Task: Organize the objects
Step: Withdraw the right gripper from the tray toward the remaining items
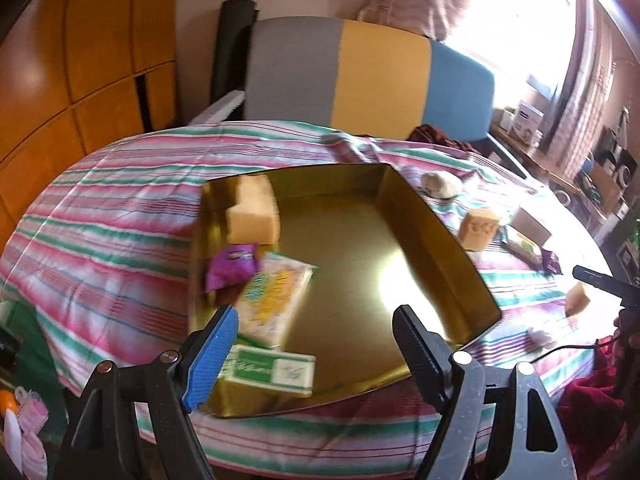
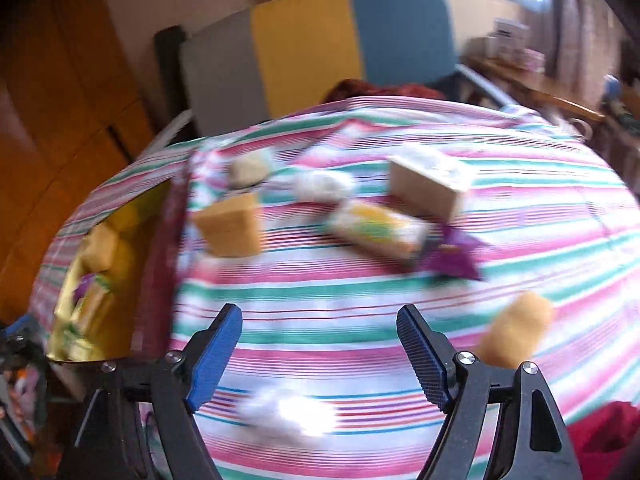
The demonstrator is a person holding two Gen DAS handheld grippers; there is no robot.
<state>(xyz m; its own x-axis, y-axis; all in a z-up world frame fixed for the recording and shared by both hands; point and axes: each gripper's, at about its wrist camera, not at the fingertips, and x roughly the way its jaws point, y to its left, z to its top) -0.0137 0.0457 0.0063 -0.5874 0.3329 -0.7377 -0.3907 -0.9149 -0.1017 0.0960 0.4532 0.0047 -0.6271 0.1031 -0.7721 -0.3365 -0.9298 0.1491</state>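
A gold tray (image 1: 436, 248) lies on the striped cloth. In it sit a tan sponge block (image 1: 254, 214), a purple packet (image 1: 230, 268), a yellow-green packet (image 1: 276, 298) and a green-white box (image 1: 272, 372). My left gripper (image 1: 316, 350) is open and empty above the tray's near edge. My right gripper (image 2: 320, 354) is open and empty over the cloth, with a white wad (image 2: 288, 414) just below it. Ahead of it lie a sponge block (image 2: 230, 226), a yellow-green packet (image 2: 378, 230), a purple packet (image 2: 454, 254), a tan box (image 2: 430, 188) and an orange sponge (image 2: 516, 330). The tray (image 2: 92, 332) shows at the left.
A grey, yellow and blue chair back (image 1: 368, 76) stands behind the table. White wads (image 2: 322, 186) and a pale lump (image 2: 250, 170) lie at the far side. Wooden cabinets (image 1: 80, 60) are at the left. A cluttered shelf (image 1: 600, 168) is at the right.
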